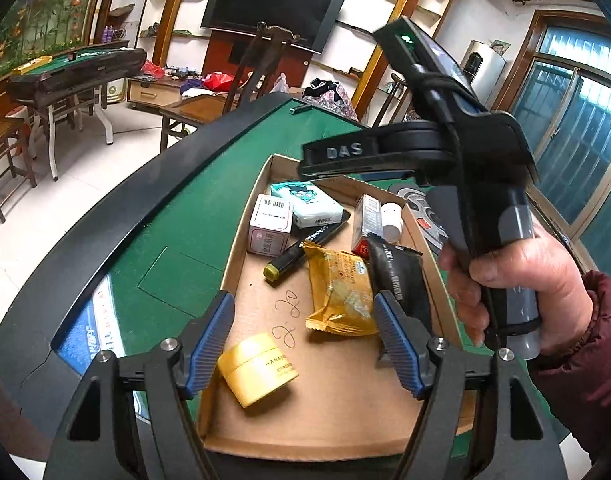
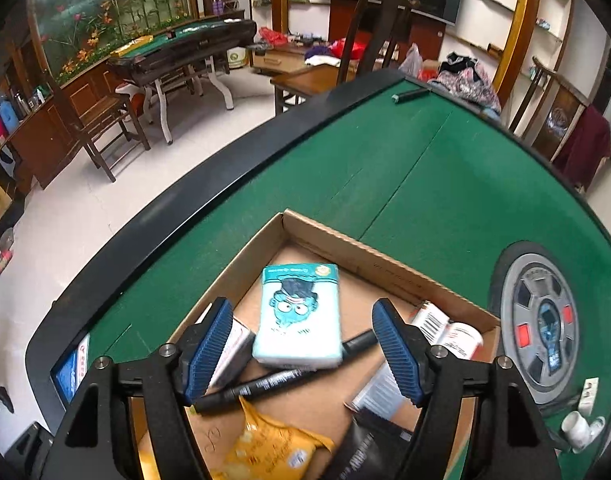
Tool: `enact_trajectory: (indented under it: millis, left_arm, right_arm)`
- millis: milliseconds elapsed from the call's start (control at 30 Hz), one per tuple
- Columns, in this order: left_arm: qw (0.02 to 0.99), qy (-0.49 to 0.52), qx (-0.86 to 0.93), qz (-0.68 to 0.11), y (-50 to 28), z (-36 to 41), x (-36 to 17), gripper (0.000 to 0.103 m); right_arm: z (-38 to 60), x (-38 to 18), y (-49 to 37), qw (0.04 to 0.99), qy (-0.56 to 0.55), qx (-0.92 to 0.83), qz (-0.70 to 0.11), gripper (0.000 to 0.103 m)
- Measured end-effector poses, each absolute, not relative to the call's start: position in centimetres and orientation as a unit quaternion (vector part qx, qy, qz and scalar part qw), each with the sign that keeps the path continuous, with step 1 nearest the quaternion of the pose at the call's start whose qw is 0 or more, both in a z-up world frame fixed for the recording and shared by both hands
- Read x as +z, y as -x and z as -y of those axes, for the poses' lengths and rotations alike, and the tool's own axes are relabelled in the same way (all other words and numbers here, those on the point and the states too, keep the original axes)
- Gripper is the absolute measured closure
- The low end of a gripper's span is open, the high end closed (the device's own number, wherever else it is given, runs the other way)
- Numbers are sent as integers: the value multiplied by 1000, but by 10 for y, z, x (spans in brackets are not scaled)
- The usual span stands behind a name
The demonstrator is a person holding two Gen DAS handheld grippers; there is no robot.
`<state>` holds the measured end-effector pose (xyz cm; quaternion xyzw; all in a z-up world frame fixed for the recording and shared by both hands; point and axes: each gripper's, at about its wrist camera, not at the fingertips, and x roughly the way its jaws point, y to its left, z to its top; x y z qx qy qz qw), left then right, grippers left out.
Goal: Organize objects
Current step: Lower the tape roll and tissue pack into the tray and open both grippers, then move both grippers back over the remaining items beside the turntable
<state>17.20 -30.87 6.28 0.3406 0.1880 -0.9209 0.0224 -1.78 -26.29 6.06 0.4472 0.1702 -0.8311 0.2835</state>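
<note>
Two sets of tongs hang open and empty over a shallow cardboard box (image 1: 433,240) on a green tabletop (image 1: 209,208). From the left wrist camera, the left tongs (image 1: 303,342) spread their blue pads above the box floor, with a yellow jar (image 1: 257,368) lying tilted just beside the left pad and a yellow snack packet (image 1: 339,292) near the right pad, a black pouch (image 1: 401,280) touching it. Farther back sit a white-and-pink carton (image 1: 270,224), a black marker (image 1: 305,246) and a pack of tissues (image 1: 307,204). The right hand (image 1: 521,292) holds its tool's grey handle at the box's right side. From the right wrist camera, the right tongs (image 2: 301,346) frame the tissue pack, which rests across the marker. A round grey-and-black panel (image 2: 541,320) is set into the tabletop beside the box.
</note>
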Motion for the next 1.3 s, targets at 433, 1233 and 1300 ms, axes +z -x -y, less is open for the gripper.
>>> enact_trajectory:
  millis: [433,1233,1300]
  left_arm:
    - [11,-335,-927,-166,-183,263,85,30]
    - [-52,-386,-918,-80,-124,124,91,30]
    - [-54,-392,-915,-74,-118,115,87,30]
  right_arm:
    - [182,103,-6,267,-405,-863,-139,23]
    - [-5,108,4,177,-353,-913,-101,16]
    - [-17,104,6,171,-352,-915,-101,16]
